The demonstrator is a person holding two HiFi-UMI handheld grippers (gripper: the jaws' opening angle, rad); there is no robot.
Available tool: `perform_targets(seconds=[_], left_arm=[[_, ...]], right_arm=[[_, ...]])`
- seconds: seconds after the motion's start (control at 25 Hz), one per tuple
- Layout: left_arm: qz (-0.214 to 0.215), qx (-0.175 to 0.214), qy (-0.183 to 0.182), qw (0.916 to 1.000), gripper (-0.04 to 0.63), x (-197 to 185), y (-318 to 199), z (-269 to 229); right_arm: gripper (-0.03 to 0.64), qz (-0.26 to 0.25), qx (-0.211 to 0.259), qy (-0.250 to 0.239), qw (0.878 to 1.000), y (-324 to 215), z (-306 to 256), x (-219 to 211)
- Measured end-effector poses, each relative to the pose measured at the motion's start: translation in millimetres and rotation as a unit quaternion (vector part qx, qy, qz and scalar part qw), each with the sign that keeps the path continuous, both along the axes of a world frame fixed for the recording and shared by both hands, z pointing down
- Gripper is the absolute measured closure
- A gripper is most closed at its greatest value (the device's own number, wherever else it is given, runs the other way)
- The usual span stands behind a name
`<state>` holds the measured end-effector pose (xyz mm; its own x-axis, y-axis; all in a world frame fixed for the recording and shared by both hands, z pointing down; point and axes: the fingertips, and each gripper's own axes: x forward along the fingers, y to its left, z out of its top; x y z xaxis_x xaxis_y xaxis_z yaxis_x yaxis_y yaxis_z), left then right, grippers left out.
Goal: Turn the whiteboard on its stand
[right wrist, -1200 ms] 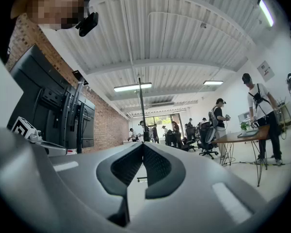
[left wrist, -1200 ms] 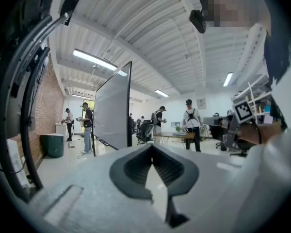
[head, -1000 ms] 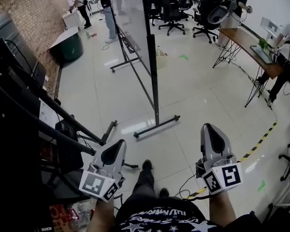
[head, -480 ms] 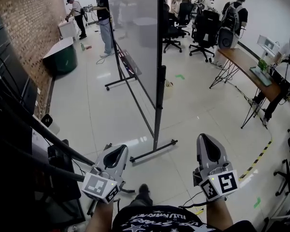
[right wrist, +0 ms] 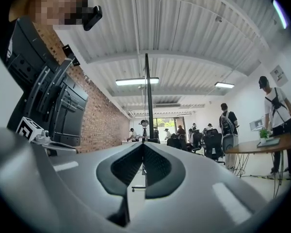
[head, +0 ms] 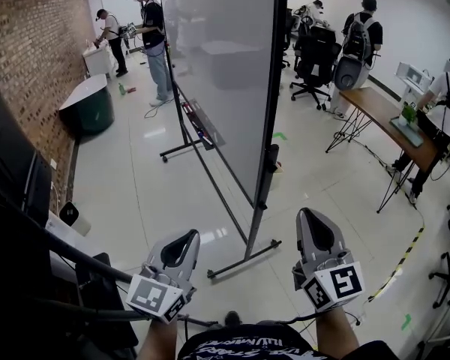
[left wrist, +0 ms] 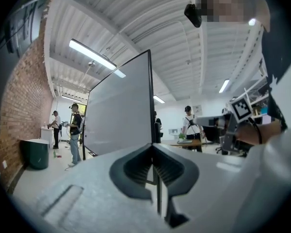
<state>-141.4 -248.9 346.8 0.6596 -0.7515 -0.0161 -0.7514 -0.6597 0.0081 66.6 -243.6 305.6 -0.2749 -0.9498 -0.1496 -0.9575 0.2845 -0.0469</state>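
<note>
Whiteboard [head: 225, 73] stands ahead of left hand-held gripper [head: 184, 240] and right hand-held gripper [head: 312, 223], both pressed together.

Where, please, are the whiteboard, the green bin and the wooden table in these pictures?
whiteboard [head: 225, 66]: head view, middle of its board face.
green bin [head: 90, 116]: head view, its dark green side.
wooden table [head: 373, 106]: head view, its bare tabletop.

I'm looking at a glossy, pale tiled floor [head: 135, 193]. The whiteboard stand [head: 244, 259] rests on it by its foot bars. Left of the stand, well apart, sits a green bin [head: 90, 115]. Right of the stand are a counter [head: 375, 109] on thin legs and chairs [head: 313, 66]. Striped tape [head: 396, 265] runs right of the stand's near foot.
</note>
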Motion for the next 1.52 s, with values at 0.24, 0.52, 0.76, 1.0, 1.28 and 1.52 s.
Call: perform_targets(seconds=[0.24, 0.52, 0.76, 1.0, 1.28, 1.52], left_arm=[[0.019, 0.002, -0.002, 0.9998, 0.591, 11.5, -12.2, -7.6], [0.015, -0.004, 0.004, 0.9999, 0.591, 13.1, -53.1, -2.8], [0.005, -0.01, -0.009, 0.9999, 0.591, 17.6, -80.5, -17.7], [0.01, -0.018, -0.013, 0.9997, 0.591, 26.7, -94.7, -22.8], [0.018, -0.007, -0.011, 0.9997, 0.591, 20.8, -101.3, -19.1], [0.005, 0.002, -0.013, 0.9999, 0.591, 9.1, -101.3, -22.1]], right_arm=[[0.609, 0.002, -0.016, 0.011, 1.0, -19.1, -11.2, 0.5], [0.609, -0.007, -0.01, 0.007, 1.0, -68.9, -41.8, -3.2], [0.606, -0.027, 0.021, 0.02, 0.999, -97.7, -85.0, -14.4], [0.463, -0.05, 0.018, 0.054, 0.997, -115.0, -103.9, -34.6], [0.44, -0.042, 0.001, 0.08, 0.996, -144.0, -103.1, -45.7], [0.48, -0.023, -0.018, 0.09, 0.996, -166.3, -100.0, -43.0]])
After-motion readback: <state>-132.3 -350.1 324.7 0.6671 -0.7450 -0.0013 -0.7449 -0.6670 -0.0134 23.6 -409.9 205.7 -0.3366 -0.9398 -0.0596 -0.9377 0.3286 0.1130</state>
